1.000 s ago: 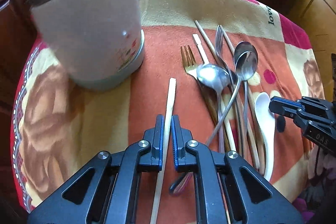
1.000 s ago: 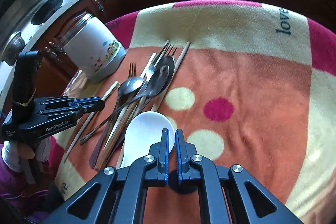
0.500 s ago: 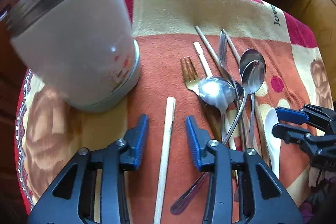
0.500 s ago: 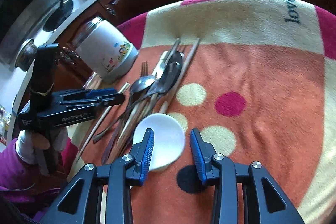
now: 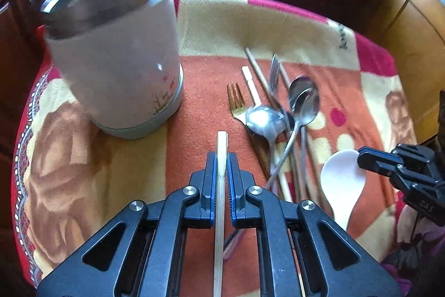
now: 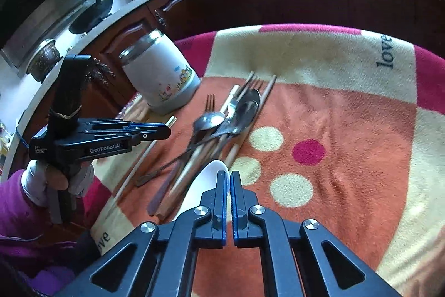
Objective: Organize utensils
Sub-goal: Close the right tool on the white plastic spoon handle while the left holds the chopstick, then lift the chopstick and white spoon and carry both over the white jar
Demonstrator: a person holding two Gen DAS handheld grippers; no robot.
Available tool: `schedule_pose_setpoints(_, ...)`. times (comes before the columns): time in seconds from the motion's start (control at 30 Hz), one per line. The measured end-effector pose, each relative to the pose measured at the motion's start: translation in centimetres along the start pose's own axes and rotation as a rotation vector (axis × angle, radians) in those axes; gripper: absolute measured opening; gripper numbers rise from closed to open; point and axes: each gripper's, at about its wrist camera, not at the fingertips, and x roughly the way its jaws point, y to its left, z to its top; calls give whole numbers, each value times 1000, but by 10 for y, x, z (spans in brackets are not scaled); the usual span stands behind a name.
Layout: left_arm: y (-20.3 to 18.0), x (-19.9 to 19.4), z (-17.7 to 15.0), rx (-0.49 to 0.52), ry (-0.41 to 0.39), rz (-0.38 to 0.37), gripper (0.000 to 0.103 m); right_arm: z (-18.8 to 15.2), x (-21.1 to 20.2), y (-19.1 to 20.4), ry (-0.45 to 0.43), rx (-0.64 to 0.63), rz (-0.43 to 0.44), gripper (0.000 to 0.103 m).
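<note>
Utensils lie on a patterned blanket (image 6: pixel 347 107). Nearest, the left gripper (image 5: pixel 221 157) points steeply down, its jaws having just closed again on a pale chopstick (image 5: pixel 222 141) after standing apart half a second ago; the stick's tip pokes out ahead of the pads. In the right wrist view a gloved hand (image 6: pixel 55 180) holds that tool. The right gripper (image 6: pixel 229 177), angled downward, has likewise just closed, pinching the rim of the white spoon (image 6: pixel 205 185), which earlier lay free between open jaws. Beyond lies the pile of spoons, forks and chopsticks (image 5: pixel 278 113). Farthest left stands the white jar (image 5: pixel 116 60), upright.
</note>
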Motion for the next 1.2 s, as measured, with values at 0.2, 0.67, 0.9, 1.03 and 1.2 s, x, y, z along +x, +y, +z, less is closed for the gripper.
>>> schedule_pose_setpoints(0.2,11,-38,2,-38,-74,-26,6,11,-23,13,-65,-19,4,1)
schedule_pose_setpoints(0.67,11,-35,-5,-67,-60,-27,6,-19,21,-15,107,171,79,2)
schedule_pose_setpoints(0.9,13,-34,-5,-78,-64,-25,6,-40,15,-16,162,203,127,20)
schedule_pose_setpoints(1.03,12,-32,-5,-76,-57,-24,6,-43,18,-19,125,240,165,21)
schedule_pose_setpoints(1.2,11,-37,-5,-75,-67,-25,6,-36,23,-11,95,216,158,9)
